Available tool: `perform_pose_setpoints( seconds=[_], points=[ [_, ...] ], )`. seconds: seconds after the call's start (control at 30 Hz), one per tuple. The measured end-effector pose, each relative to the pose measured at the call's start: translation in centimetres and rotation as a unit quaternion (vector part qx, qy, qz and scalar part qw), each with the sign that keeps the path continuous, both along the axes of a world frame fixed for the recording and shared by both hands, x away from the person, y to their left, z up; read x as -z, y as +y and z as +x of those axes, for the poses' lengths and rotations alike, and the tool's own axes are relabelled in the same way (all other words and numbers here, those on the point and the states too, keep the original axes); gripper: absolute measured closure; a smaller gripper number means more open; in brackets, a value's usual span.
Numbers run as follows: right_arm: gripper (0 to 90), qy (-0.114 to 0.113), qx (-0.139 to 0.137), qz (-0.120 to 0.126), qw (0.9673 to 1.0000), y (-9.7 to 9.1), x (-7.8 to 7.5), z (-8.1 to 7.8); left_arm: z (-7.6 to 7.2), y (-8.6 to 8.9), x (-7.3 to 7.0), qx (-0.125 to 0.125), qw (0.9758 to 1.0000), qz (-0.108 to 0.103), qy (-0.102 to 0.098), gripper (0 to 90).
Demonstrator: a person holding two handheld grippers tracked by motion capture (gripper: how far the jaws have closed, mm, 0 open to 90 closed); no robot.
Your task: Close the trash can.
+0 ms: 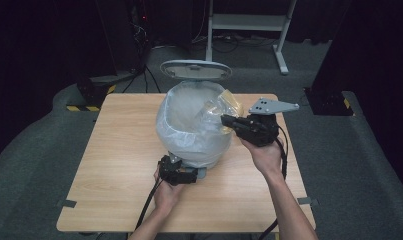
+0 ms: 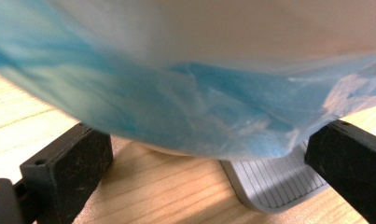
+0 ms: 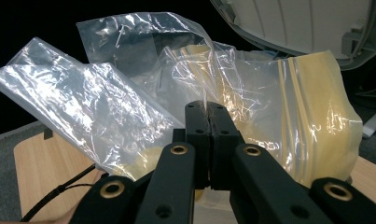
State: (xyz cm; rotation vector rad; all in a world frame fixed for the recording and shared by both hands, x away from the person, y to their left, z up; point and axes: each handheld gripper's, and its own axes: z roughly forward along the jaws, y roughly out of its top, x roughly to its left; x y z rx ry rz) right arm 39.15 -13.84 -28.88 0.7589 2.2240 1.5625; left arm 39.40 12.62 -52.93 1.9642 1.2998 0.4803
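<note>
A small pedal bin (image 1: 194,127), lined with a cloudy bluish bag (image 2: 176,102), stands mid-table with its grey lid (image 1: 195,69) tipped open. My right gripper (image 1: 225,120) hovers at the bin's right rim, shut on a bunch of crumpled clear plastic bags (image 1: 224,102), one of them yellowish. In the right gripper view the jaws (image 3: 209,114) meet and pinch the film (image 3: 288,107), with the lid (image 3: 307,23) behind. My left gripper (image 1: 186,174) lies low at the bin's front base, open (image 2: 209,156), its jaws wide apart on either side of the ribbed grey pedal (image 2: 274,179).
The wooden table (image 1: 119,150) has bare surface to the left and front of the bin. Cables trail from both grippers toward the near edge. A white desk frame (image 1: 249,22) and dark equipment stand on the grey floor beyond.
</note>
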Motion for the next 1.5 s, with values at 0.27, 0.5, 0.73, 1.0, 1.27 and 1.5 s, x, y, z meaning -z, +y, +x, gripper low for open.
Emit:
perform_pose_setpoints(
  seconds=[0.27, 0.5, 0.73, 1.0, 1.27, 1.5],
  points=[
    [88.8, 0.001, -0.005, -0.004, 1.0000, 0.9, -0.4, 0.6, 0.0, 0.0, 0.0, 0.001, 1.0000, 0.001, 0.000, 1.1],
    [88.8, 0.004, -0.010, -0.006, 0.9999, 1.7, -0.7, 1.3, 0.0, 0.0, 0.0, 0.001, 1.0000, 0.001, 0.000, 1.1],
    [88.7, 0.013, -0.013, -0.012, 0.9998, 2.7, -0.5, 2.1, 0.0, 0.0, 0.0, 0.001, 1.0000, 0.002, 0.000, 1.1],
    [88.7, 0.020, -0.015, -0.015, 0.9996, 4.0, -0.5, 3.1, 0.0, 0.0, 0.0, 0.001, 1.0000, 0.001, 0.000, 1.1],
    [88.6, 0.034, -0.014, -0.022, 0.9991, 5.1, 0.0, 4.1, 0.0, 0.0, 0.0, 0.001, 1.0000, 0.001, 0.000, 1.1],
    [87.7, 0.042, -0.016, -0.025, 0.9987, 5.6, 0.3, 4.7, 0.0, 0.0, 0.0, 0.001, 1.0000, 0.001, 0.000, 1.1]
  ],
)
